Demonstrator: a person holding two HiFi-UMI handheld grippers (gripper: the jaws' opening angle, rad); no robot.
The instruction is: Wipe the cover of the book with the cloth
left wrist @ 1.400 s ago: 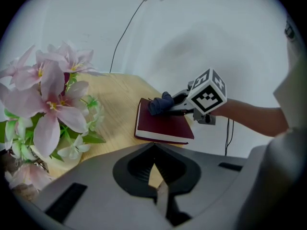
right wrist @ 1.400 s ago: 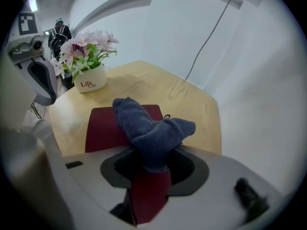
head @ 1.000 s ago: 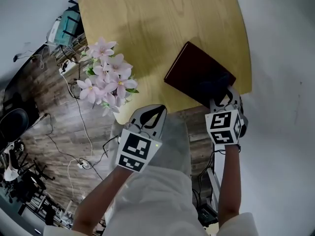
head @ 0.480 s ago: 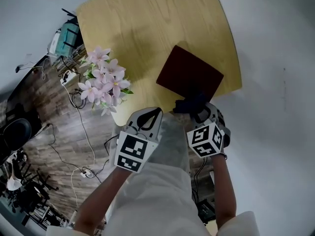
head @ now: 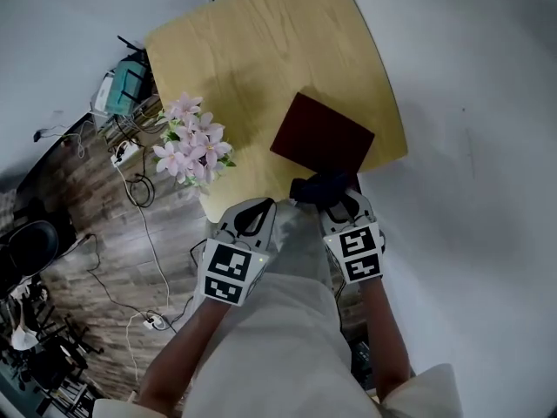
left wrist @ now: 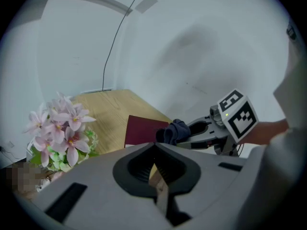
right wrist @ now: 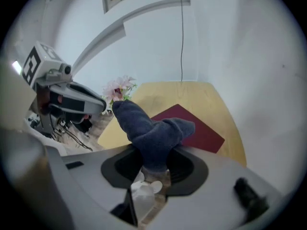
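Comparing with a second ago, I see the right tool [head: 336, 202] has pulled back off the book [head: 322, 136]. It was then over the book's near right corner with the cloth [head: 318, 187] down on the cover. Now it sits nearer my body, at the counter's [head: 252, 50] near edge. The left tool [head: 251, 217] has barely shifted and hangs low beside my lap, off the counter.

The right tool's jaws are clamped on the dark blue cloth [right wrist: 153, 128], which bunches up and sticks out ahead of the tips. In the head view the wad lies just short of the book's near long edge; I cannot tell whether it touches it. The left tool [left wrist: 156, 169] has its jaws pressed together with nothing between them.

The maroon book [right wrist: 201, 131] lies flat, cover up, on the near right part of the counter, right of the pink flowers [head: 191, 146]. It sits askew to the counter, its long axis running from far left to near right, with its near right corner turned toward the right tool.
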